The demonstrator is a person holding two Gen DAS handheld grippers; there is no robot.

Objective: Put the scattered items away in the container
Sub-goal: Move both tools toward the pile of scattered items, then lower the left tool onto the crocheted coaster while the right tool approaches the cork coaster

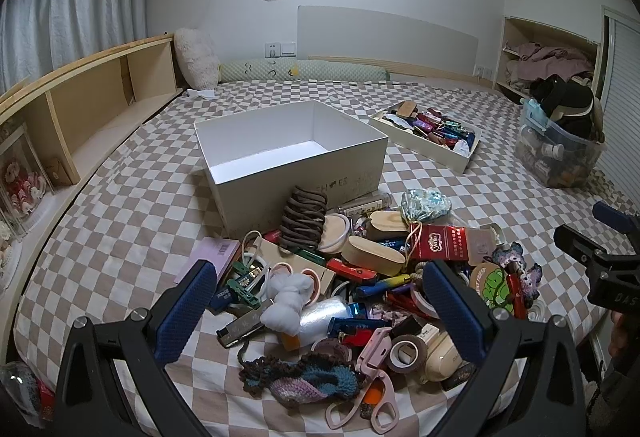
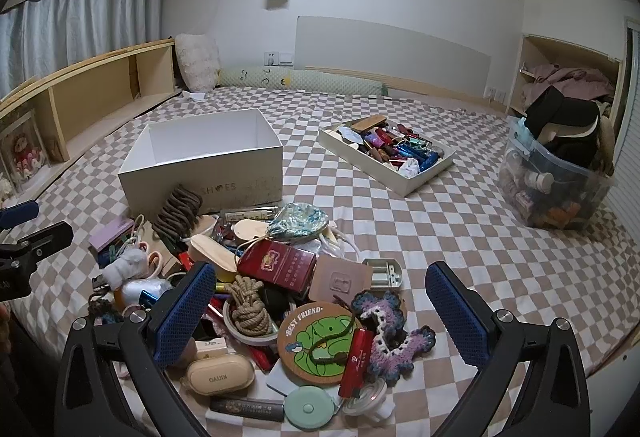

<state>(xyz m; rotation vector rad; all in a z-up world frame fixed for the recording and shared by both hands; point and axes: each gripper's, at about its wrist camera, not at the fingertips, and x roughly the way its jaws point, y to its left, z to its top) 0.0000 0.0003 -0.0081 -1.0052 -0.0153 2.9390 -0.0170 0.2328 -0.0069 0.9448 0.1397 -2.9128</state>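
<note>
Left wrist view gives you pink scissors (image 1: pixel 376 389) under your left gripper (image 1: pixel 320 313), fingers wide, nothing held. Right wrist view alone shows the frog coaster (image 2: pixel 316 341) between your right gripper's (image 2: pixel 320 313) spread, unloaded fingers; the white box (image 2: pixel 200 157) sits empty just behind the pile (image 2: pixel 256 277).

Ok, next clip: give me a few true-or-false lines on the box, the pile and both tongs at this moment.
1. The white shoe box is empty. True.
2. The left tongs are shut on the pink scissors. False: they are open above the pile, holding nothing.
3. The red packet already lies inside the shoe box. False: it sits in the pile in front of the box.
4. The right tongs are open. True.
5. The shallow tray further back holds small items. True.
6. The round coaster with the green figure lies on a bare wooden table. False: it lies in the pile on a checked bedsheet.
</note>
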